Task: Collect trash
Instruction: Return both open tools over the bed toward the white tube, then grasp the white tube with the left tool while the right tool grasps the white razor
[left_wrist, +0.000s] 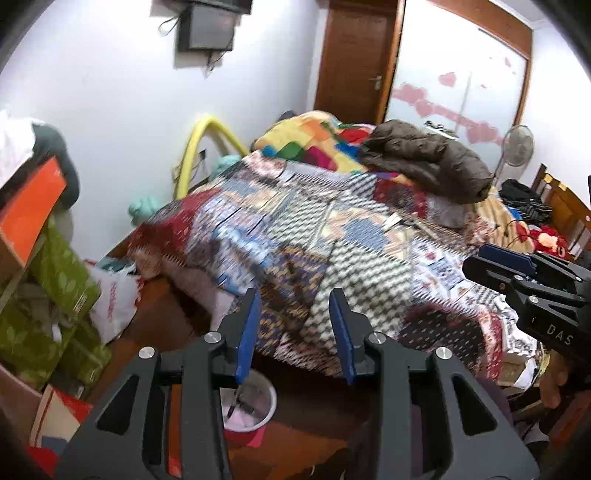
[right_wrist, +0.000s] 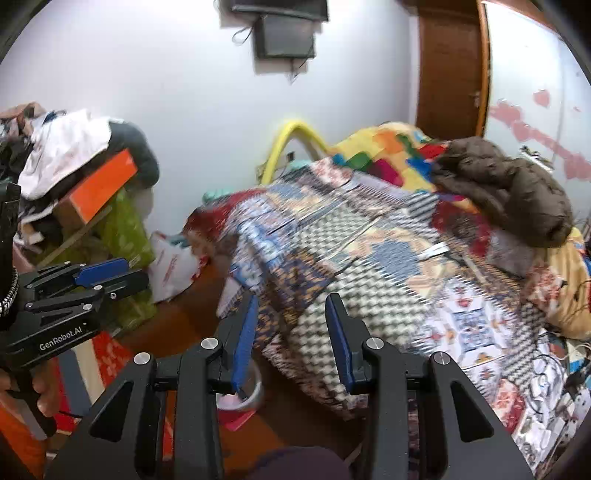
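Both pairs of jaws stand apart with nothing between them: the left gripper (left_wrist: 293, 332) and the right gripper (right_wrist: 291, 338) each show blue pads with only blurred bedding behind the gap. No earlier view is on hand, so nothing can be said of how they got that way.

The landmark is the bed (left_wrist: 332, 236), covered by a patchwork blanket (right_wrist: 388, 266) smeared by motion. On it, toward the far end, lies a brown bundle (left_wrist: 424, 158) (a coat or a quilt, hard to tell). At the near foot of the bed, on the floor, sits a white bin (left_wrist: 255, 406), half hidden behind the left gripper's finger; pale scraps inside are too blurred to name. In the right wrist view only its rim (right_wrist: 255, 391) shows.

Beside the bed, against the wall, boxes pile up under an orange box (right_wrist: 103, 184); the fisheye edge cuts off the heap.
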